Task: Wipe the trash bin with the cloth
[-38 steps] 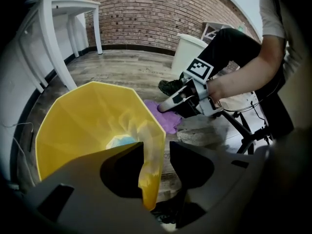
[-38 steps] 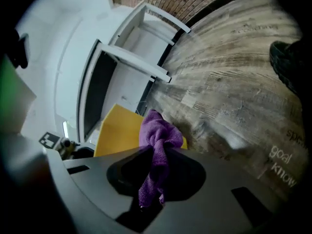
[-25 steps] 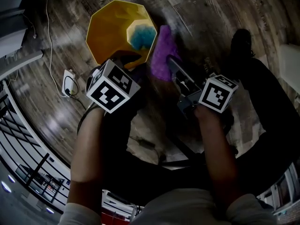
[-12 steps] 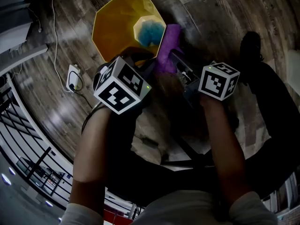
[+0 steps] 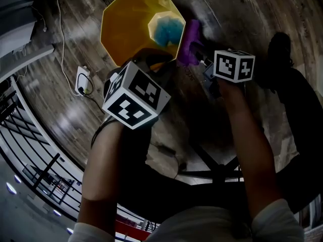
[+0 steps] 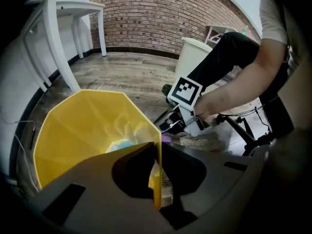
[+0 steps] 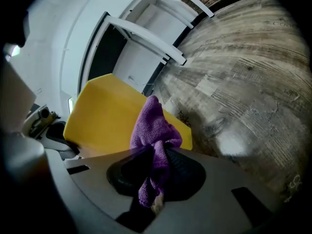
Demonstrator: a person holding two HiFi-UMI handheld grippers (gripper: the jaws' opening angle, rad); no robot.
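Studio-like room: brick wall [image 6: 161, 13], wood floor [image 6: 126, 77] (white table [image 6: 80, 6]).

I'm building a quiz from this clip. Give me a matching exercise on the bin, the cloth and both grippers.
1 trash bin
2 cloth
3 left gripper
4 right gripper

A purple
B shut on the cloth
C yellow
D shut on the bin's rim

Pairs: 1-C, 2-A, 3-D, 4-B. The left gripper's jaws have just been closing, the rim between them.

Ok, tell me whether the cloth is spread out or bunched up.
Bunched up. The purple cloth is a crumpled wad pinched in the right gripper, beside the yellow trash bin.
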